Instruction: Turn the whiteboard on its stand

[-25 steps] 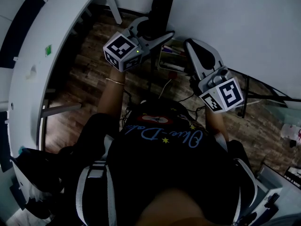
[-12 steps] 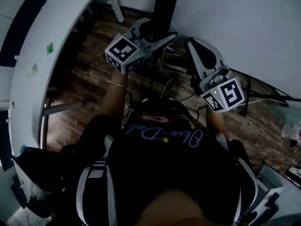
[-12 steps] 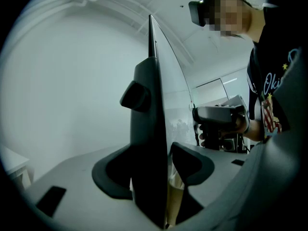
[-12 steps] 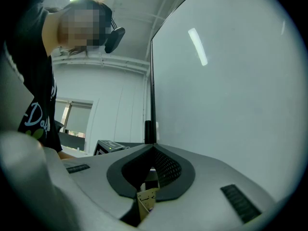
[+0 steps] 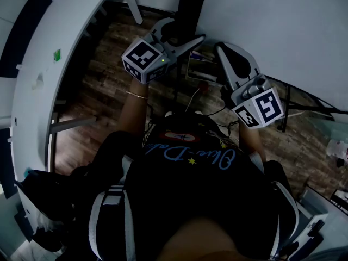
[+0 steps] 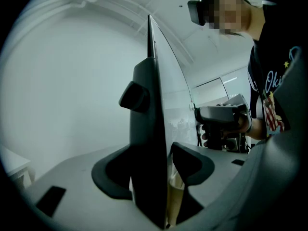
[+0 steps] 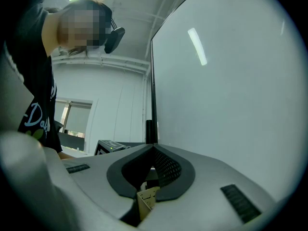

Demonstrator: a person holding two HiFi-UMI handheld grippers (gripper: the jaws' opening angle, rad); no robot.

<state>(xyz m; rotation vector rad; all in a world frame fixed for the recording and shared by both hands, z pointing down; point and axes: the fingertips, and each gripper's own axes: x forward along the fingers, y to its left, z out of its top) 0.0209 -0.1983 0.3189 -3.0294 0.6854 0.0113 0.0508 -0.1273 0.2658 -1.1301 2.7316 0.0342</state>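
While the whiteboard [image 5: 272, 31] stands upright on its stand [image 5: 286, 109], the left gripper [image 6: 153, 150] clamps the board's dark side edge, and the right gripper [image 7: 153, 147], jaws together and empty, sits just beside its face. The grip looks set; the next move probably calls for swinging that edge around the stand

Office room: whiteboard [image 5: 272, 31], white table [image 5: 49, 64], wood-plank floor [image 5: 103, 80].
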